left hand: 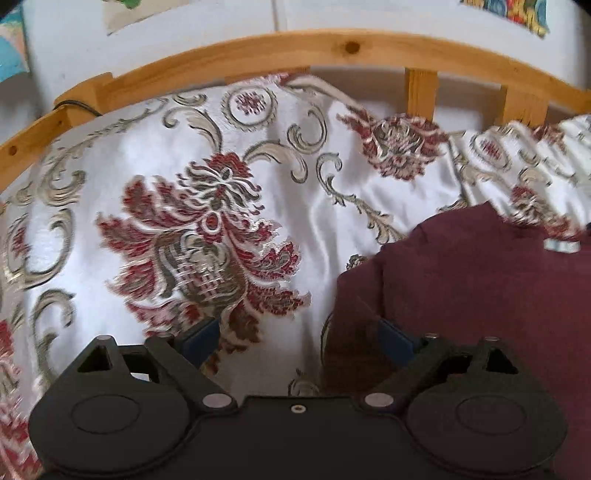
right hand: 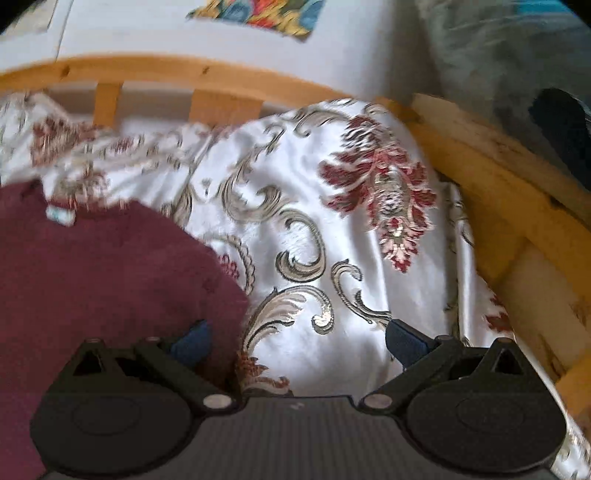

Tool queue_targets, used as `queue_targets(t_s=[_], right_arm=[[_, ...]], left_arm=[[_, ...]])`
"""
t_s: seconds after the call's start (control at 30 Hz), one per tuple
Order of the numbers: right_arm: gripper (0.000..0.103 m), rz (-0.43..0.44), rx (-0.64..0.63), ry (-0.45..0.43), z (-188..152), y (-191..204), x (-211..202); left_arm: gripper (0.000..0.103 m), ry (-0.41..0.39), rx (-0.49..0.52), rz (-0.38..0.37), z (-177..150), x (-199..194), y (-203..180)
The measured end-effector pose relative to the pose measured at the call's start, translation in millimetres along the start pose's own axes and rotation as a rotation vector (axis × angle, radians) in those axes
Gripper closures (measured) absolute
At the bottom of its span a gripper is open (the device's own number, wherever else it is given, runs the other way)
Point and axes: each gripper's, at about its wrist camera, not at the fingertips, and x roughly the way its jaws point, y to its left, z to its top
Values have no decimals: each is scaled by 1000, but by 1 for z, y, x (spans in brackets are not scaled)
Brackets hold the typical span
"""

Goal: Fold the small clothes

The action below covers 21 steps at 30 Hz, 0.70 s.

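A maroon garment [left hand: 480,288] lies flat on a white bedspread with red and gold flower patterns [left hand: 166,221]. It fills the lower right of the left wrist view and the lower left of the right wrist view [right hand: 92,277]. A small pale label [right hand: 59,216] shows at its neck edge. My left gripper [left hand: 297,341] is open, its blue pads wide apart, above the garment's left edge. My right gripper [right hand: 297,341] is open above the garment's right edge. Neither holds anything.
A wooden bed frame rail [left hand: 295,48] curves along the far side, with slats below it. In the right wrist view the rail [right hand: 517,206] bends round the right side. A white wall with colourful pictures [right hand: 258,14] stands behind. A grey pillow [right hand: 498,55] lies far right.
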Motion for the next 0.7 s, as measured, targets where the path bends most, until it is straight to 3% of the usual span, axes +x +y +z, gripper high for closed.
queue_targets(t_s=[0.17, 0.4, 0.7], right_arm=[[0, 45, 95, -59, -1, 6, -37], [0, 138, 115, -148, -9, 44, -92], [0, 189, 16, -157, -36, 120, -123]], left_arm=[[1, -56, -27, -62, -11, -49, 11], [1, -42, -84, -202, -42, -99, 17], [1, -25, -144, -335, -86, -81, 12]])
